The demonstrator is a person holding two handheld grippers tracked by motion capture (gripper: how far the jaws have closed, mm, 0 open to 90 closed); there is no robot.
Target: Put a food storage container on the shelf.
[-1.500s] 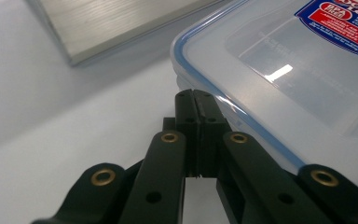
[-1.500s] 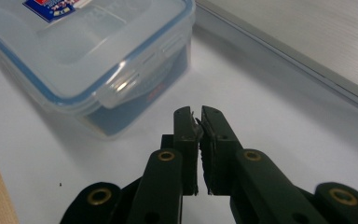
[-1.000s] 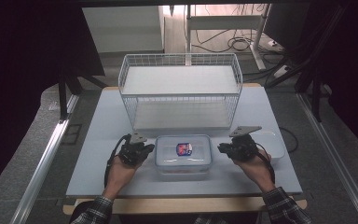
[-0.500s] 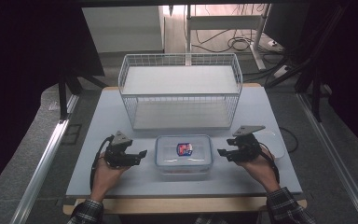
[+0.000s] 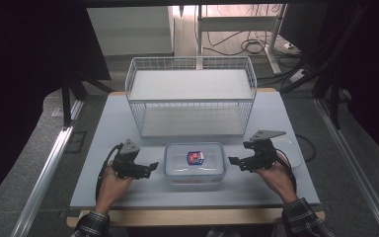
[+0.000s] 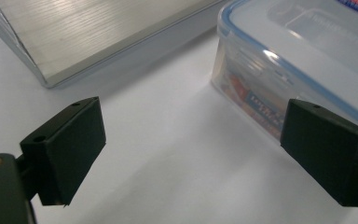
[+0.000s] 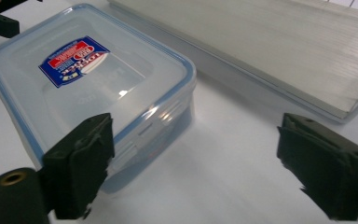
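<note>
Both sets of jaws have just been opening and now stand spread with nothing between them. The left gripper [image 5: 145, 169] has slid outward since a second ago, off the plastic container [image 5: 195, 162], and there's a clear strip of bench [image 5: 103, 128] between them. The right gripper [image 5: 236, 162] holds its spot just beside the box's other end. The container sits lidded at the front middle of the bench, just short of the wire basket [image 5: 191, 98]. Open surface lies wide to either side; the front edge runs near.
</note>
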